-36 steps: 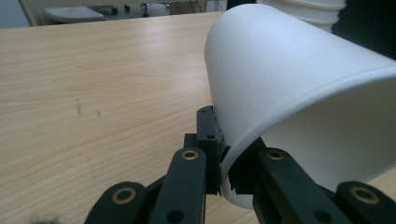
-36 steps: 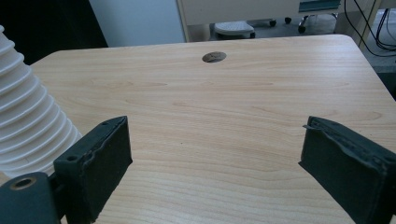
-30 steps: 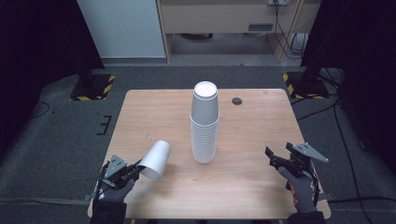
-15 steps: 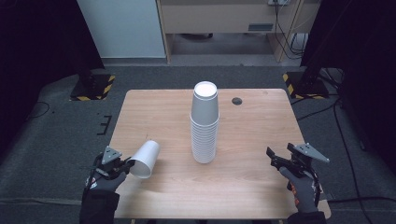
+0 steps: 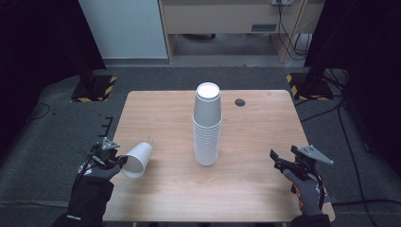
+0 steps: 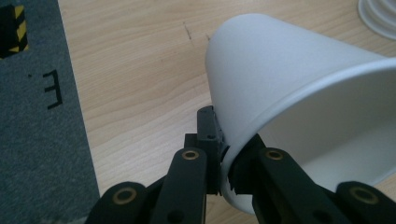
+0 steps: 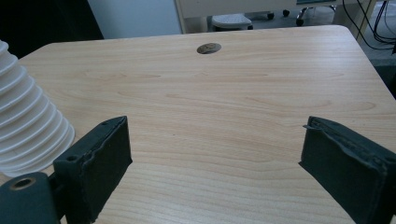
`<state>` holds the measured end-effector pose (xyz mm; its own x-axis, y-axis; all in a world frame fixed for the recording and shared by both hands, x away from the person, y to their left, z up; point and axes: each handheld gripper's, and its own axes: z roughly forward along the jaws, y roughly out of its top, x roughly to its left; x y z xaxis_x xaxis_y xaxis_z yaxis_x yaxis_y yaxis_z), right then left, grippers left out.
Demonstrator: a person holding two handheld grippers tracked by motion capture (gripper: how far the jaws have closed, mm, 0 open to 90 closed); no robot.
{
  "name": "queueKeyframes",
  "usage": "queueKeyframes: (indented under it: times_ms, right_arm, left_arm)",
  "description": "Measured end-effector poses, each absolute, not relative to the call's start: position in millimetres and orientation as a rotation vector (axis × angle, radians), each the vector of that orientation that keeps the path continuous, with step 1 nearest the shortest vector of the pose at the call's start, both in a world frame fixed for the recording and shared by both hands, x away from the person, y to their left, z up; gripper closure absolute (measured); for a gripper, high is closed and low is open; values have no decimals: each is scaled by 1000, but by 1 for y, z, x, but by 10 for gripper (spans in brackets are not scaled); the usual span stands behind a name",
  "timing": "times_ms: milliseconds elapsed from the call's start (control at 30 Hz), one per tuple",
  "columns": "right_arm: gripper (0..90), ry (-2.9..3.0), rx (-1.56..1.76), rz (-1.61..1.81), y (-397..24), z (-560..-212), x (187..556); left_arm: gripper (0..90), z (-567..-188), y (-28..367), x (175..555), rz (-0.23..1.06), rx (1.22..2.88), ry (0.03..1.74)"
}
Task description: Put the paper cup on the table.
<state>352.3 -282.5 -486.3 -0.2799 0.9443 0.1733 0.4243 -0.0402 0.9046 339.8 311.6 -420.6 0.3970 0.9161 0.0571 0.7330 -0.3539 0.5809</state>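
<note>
A white paper cup [image 5: 137,159] [image 6: 289,93] lies tilted on its side above the table's near left edge, its mouth toward the person. My left gripper [image 5: 120,162] [image 6: 224,144] is shut on the cup's rim, one jaw inside the cup and one outside. A tall stack of upside-down white cups [image 5: 207,124] [image 7: 28,116] stands at the middle of the wooden table [image 5: 265,123]. My right gripper [image 5: 283,158] [image 7: 215,154] is held over the near right corner, open, with only bare tabletop between its jaws.
A round dark cable hole [image 5: 240,102] [image 7: 208,48] sits in the tabletop at the back right. Grey carpet surrounds the table. Yellow-and-black striped stand feet [image 5: 94,87] rest on the floor at the back left and right.
The left gripper has carried the cup to the left and a little higher, toward the table's left edge. The right gripper has stayed where it was.
</note>
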Motion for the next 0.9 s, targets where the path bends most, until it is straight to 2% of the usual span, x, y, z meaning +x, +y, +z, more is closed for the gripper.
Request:
queueKeyframes:
  times_ms: [900]
  right_arm:
    - [85,1731,1442,1305,-281,-487,352]
  left_arm:
    - [843,-409,316,364,194,2446,1630]
